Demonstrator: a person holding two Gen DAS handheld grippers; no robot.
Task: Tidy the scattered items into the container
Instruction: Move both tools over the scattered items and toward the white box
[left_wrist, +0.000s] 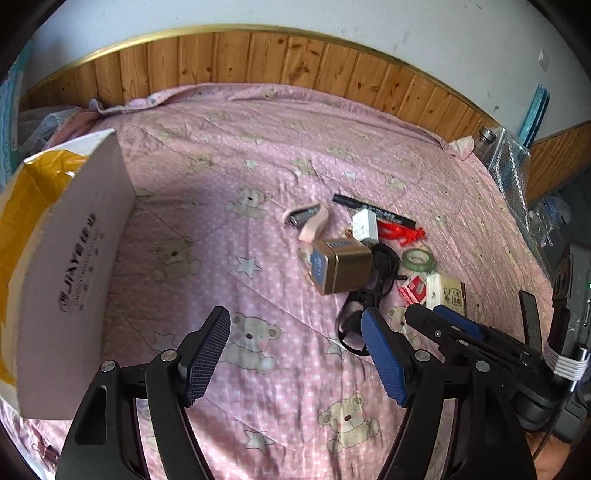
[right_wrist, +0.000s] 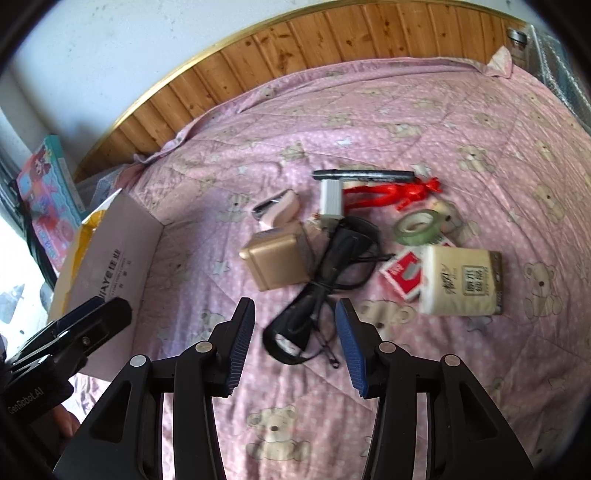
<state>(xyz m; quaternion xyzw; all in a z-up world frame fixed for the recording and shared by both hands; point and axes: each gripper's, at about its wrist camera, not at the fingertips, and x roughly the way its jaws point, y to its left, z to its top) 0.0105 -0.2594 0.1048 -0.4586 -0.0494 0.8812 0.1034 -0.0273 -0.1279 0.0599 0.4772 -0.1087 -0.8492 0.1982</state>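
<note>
Right wrist view: the right gripper (right_wrist: 293, 347) hangs over the pink quilt (right_wrist: 406, 424) with its jaws apart and nothing between them. Just beyond the fingertips lies a black cord bundle (right_wrist: 325, 291), one loop of it reaching into the gap between the two blue pads (right_wrist: 351, 354). Left of the cord, touching it, sits a gold tin (right_wrist: 277, 260). Right of the cord lie a red packet (right_wrist: 404, 275) and, against it, a tissue pack (right_wrist: 461, 280). Behind these rests a green tape roll (right_wrist: 417, 223). Farther back stand a white block (right_wrist: 331, 197), a red figure (right_wrist: 391, 194) and a black marker (right_wrist: 364, 174), the marker farthest. A pink strap (right_wrist: 280, 210) lies behind the tin. The open box (right_wrist: 114, 266) stands at the left, well apart from the pile; every item is outside it.

In the left wrist view, the left gripper (left_wrist: 295, 354) is also spread wide and empty, over bare quilt. The box (left_wrist: 77, 273) stands upright beside its left finger, with a yellow bag (left_wrist: 26, 206) lining the inside. The right gripper (left_wrist: 443, 321) enters from the lower right, its tips near the cord (left_wrist: 354, 325) and the tissue pack (left_wrist: 445, 291). The tin (left_wrist: 341, 266) sits at the centre of the pile, leaning toward its blue-labelled left face. Wood panelling (left_wrist: 258, 55) borders the far edge of the quilt.
</note>
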